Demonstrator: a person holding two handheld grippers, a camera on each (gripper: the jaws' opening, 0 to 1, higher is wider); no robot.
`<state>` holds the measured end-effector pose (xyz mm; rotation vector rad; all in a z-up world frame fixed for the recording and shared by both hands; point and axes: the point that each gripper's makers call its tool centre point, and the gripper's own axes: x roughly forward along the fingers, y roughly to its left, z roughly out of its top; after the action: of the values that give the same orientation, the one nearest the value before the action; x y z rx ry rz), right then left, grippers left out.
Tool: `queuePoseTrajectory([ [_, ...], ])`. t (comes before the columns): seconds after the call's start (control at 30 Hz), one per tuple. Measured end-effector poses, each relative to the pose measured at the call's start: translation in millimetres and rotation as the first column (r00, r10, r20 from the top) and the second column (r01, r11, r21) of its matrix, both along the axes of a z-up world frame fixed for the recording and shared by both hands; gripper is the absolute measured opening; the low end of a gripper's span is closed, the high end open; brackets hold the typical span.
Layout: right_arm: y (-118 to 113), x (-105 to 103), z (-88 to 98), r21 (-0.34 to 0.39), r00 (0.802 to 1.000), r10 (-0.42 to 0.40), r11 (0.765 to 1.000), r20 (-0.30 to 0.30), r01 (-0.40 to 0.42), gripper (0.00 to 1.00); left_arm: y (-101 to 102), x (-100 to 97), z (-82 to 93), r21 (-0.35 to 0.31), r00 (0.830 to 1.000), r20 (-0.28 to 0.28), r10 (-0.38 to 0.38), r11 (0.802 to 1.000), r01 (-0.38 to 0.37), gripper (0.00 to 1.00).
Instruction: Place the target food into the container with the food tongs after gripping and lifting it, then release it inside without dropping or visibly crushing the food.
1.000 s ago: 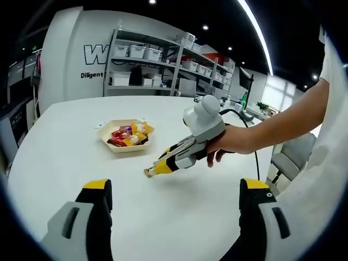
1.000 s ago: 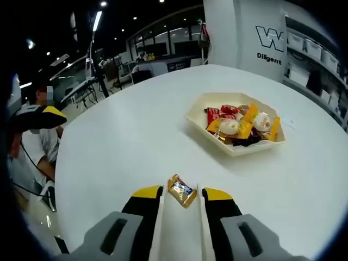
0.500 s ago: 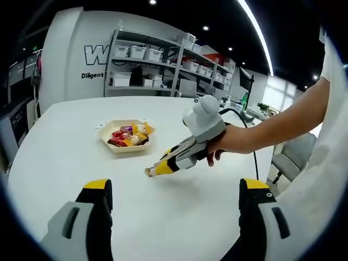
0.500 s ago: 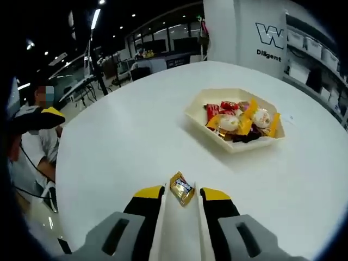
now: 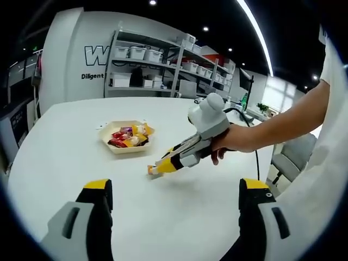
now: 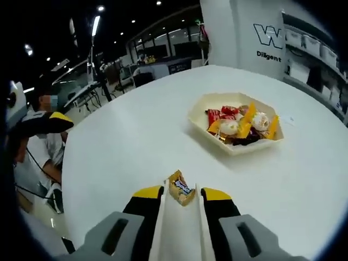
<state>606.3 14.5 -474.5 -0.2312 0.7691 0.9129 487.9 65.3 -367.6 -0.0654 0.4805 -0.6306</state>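
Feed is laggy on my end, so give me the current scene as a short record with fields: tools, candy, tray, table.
right tool: jaws closed on the gold-wrapped candy, just above the table
left tool: jaws wide apart, holding nothing
tray: cream, shallow, angular, holds a pile of mixed wrapped sweets
candy to tray: apart, tray lies ahead and to the right in the right gripper view
table: white, round
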Motion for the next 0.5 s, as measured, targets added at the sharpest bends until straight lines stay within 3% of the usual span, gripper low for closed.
queuePoseTrajectory([
  [0.07, -1.6, 0.9, -0.4, -0.012, 1.000, -0.001, 1.000, 0.014, 0.001, 0.22, 0.3, -0.5, 0.2, -0.001, 1.000, 0.000, 0.001, 1.000, -0.001, 0.93],
  [0.13, -2.6, 2.4, -0.8, 0.008, 1.000, -0.021, 1.000, -0.013, 0.021, 0.22, 1.3, -1.6, 0.9, -0.003, 1.000, 0.002, 0.003, 1.000, -0.003, 0.93],
  [0.23, 1.2, 3.6, -0.5, 0.018, 1.000, 0.024, 1.000, 0.007, -0.024, 0.23, 3.7, -2.8, 0.7, 0.002, 1.000, 0.002, 0.005, 1.000, -0.005, 0.93],
  [0.3, -0.3, 8.7, 2.0, -0.051, 0.989, 0.104, 0.994, 0.107, -0.099, 0.24, 5.6, -3.8, 2.2, -0.003, 1.000, 0.004, 0.010, 1.000, -0.010, 0.93],
  [0.33, -0.1, 7.8, 1.2, -0.071, 0.985, 0.126, 0.990, 0.115, -0.119, 0.24, 6.2, -4.1, 2.6, -0.003, 1.000, 0.006, 0.011, 1.000, -0.011, 0.93],
  [0.4, 5.8, -0.4, -0.1, -0.044, 0.989, 0.132, 0.991, 0.066, -0.129, 0.24, 7.3, -4.5, 2.6, -0.002, 1.000, 0.006, 0.015, 1.000, -0.015, 0.93],
  [0.5, 8.2, -5.1, -3.4, -0.096, 0.977, 0.197, 0.977, 0.086, -0.189, 0.24, 8.3, -5.2, 2.8, 0.000, 1.000, 0.008, 0.016, 1.000, -0.016, 0.93],
])
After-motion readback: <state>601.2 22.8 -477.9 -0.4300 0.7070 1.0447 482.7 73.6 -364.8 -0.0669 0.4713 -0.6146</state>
